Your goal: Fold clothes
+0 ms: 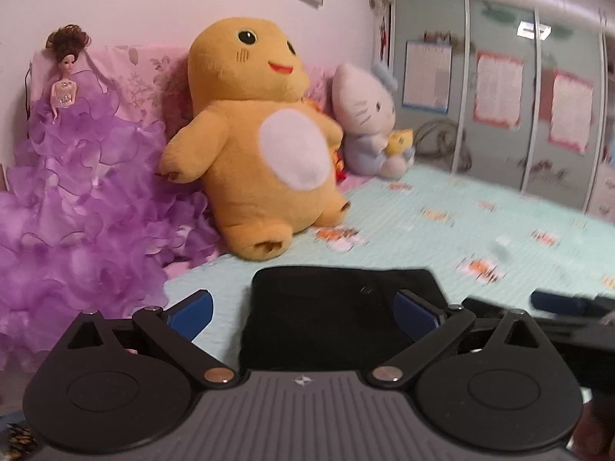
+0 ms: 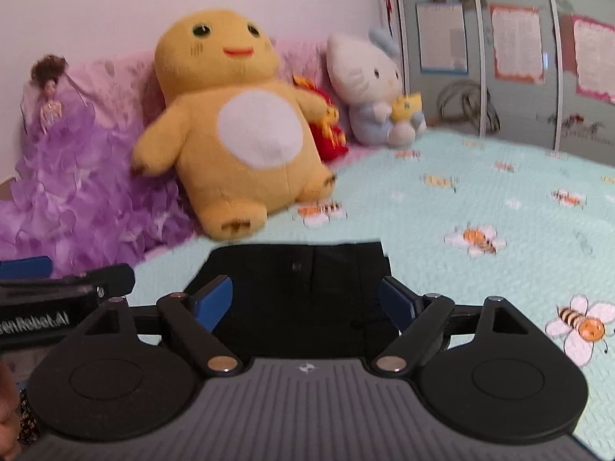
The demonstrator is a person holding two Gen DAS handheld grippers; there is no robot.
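Observation:
A black folded garment lies flat on the light green bee-print bedspread. My left gripper hovers over its near part with jaws spread wide. Its blue pads stand apart from the cloth's left side and over its right side, pressing nothing. In the right wrist view the same garment lies under my right gripper, which is also open, its blue pads clear of the fabric. The right gripper's blue tip shows at the left view's right edge.
A big yellow plush, a white cat plush and a doll in a purple ruffled dress lean against the pink wall at the bed's head. Wardrobe doors stand to the right. A small red plush sits between the toys.

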